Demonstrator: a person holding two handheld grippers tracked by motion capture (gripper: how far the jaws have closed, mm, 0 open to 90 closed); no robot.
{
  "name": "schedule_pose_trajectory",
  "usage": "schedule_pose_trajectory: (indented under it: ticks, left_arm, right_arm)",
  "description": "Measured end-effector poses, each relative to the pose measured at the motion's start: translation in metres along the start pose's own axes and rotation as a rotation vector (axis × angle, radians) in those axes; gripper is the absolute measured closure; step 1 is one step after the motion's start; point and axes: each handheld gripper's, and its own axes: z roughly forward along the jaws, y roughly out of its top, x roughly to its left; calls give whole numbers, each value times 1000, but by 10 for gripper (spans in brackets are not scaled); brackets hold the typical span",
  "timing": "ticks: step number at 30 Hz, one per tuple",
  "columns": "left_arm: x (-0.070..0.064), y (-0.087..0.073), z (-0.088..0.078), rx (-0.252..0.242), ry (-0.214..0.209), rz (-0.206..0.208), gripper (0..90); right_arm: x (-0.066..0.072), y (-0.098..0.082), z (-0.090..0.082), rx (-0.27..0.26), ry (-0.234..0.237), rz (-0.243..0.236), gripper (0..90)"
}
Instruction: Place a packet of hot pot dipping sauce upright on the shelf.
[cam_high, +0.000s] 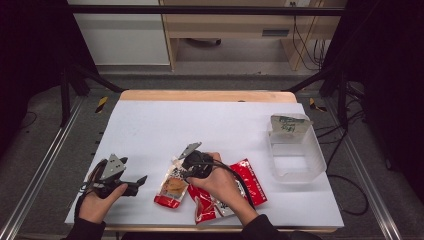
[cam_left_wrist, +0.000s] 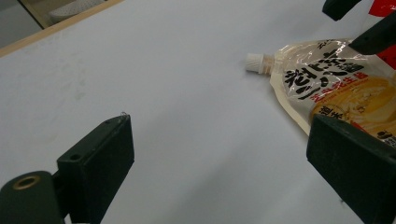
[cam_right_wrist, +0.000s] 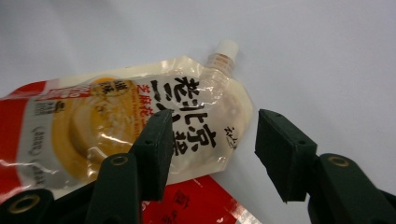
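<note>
While right gripper hovers just over spouted sauce pouch, jaws part spread, straddling pouch's upper corner, nothing pinched yet. Pouch flat on table, long axis running cap-away from jaws. Left gripper spread wide, empty, farther off beside pouch.

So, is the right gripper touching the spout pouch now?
Cannot tell. In the right gripper view the right gripper has its jaws open over the pouch corner; one jaw overlaps the pouch, but neither contact nor a gap shows plainly.
</note>
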Motion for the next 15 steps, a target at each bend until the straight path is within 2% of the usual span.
schedule_pose_trajectory:
  ticks: [8, 15]
  left_arm:
    - [0, 0, 0, 5, -3, 8, 78]
    - [-1, 0, 0, 7, -3, 11, 79]
  right_arm:
    - [-7, -2, 16, 14, 2, 50, 477]
    - [-9, -5, 20, 21, 14, 87, 484]
